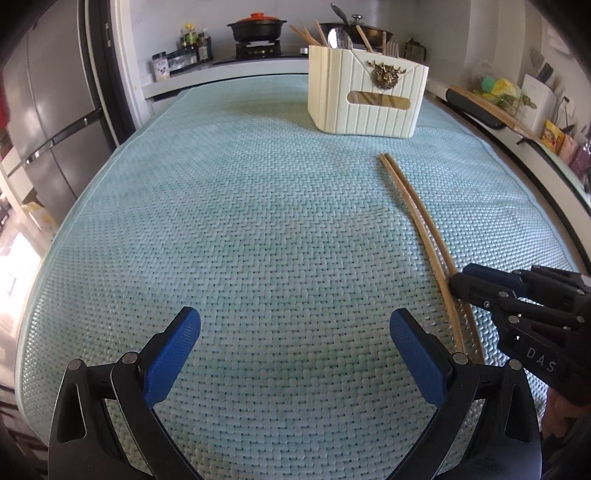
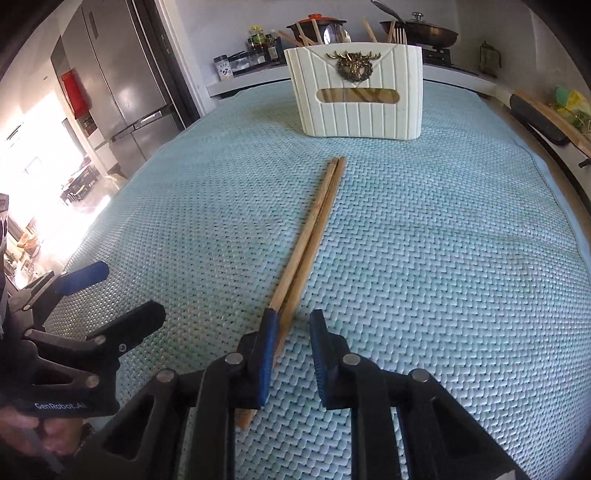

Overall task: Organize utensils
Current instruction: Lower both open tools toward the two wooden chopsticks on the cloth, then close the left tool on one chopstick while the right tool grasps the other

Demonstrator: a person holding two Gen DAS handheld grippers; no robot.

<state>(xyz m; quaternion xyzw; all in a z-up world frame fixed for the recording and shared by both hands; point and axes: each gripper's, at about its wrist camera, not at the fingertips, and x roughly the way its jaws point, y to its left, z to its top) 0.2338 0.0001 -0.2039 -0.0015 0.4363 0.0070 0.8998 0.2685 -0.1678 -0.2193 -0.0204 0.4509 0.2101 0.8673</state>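
A pair of wooden chopsticks point(image 2: 314, 229) lies on the pale green woven mat point(image 2: 443, 258), pointing toward a cream ribbed utensil holder point(image 2: 354, 107) at the far side. The holder has chopsticks, a spoon and forks standing in it. My right gripper point(image 2: 291, 332) straddles the near end of the chopsticks. Its left pad lies against them and its right pad stands a little apart, so it is narrowly open. In the left wrist view the chopsticks point(image 1: 413, 210) lie to the right, with the right gripper point(image 1: 460, 282) on them. My left gripper point(image 1: 295, 332) hovers wide open over bare mat.
Behind the holder point(image 1: 369, 99) a stove carries a black pot with an orange lid point(image 1: 256, 27) and a pan. Bottles and jars point(image 1: 184, 51) stand beside it. A steel fridge point(image 1: 48, 110) is at the left. A wooden board point(image 1: 491, 107) lies along the right counter edge.
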